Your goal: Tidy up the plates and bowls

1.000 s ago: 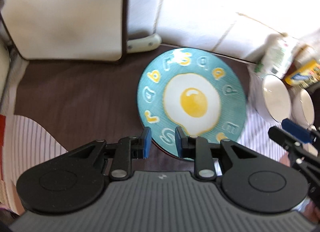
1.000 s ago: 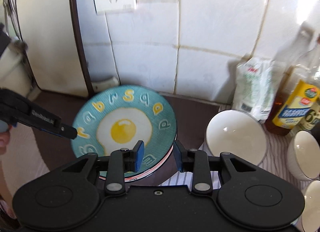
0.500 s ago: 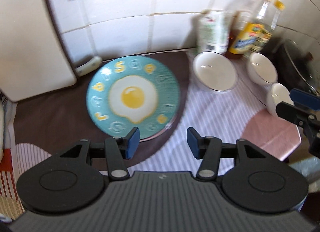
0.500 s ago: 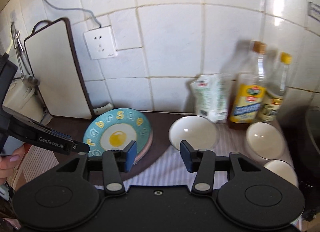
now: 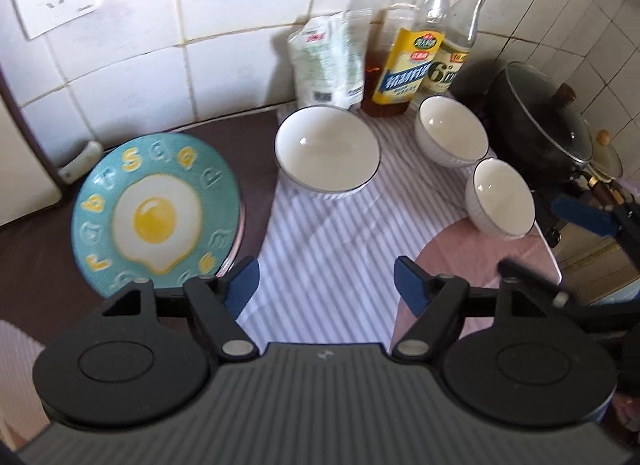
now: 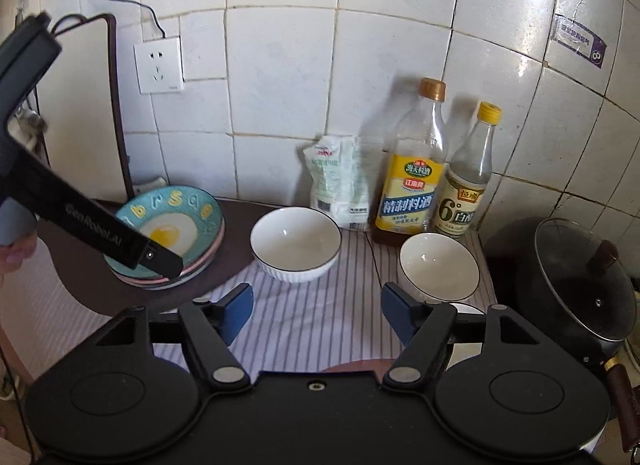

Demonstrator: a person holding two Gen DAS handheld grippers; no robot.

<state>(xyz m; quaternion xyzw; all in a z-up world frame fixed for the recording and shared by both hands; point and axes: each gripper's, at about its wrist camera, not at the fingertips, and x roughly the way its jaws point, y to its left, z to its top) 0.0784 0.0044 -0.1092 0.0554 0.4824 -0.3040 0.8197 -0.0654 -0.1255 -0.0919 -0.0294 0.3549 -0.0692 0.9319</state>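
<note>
Both grippers backed off the egg plate [image 5: 156, 213]; left gripper [image 5: 326, 285] and right gripper [image 6: 316, 313] are opening, nothing between the jaws.

The smaller bottle [image 6: 464, 181] reads "6°"; the left gripper [image 6: 120, 243] reads "GenRobot.AI".

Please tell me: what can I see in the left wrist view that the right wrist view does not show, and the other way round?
Only the left wrist view shows the third, smallest bowl whole, and the plate's whole egg picture.

Only the right wrist view shows that the egg plate tops a stack of plates, plus the cable above the wall socket and a purple sticker on the tiles.

Both show the large bowl, two bottles, the white bag, the lidded black pot and the striped cloth. Each tool's jaws are opening with nothing between them.
</note>
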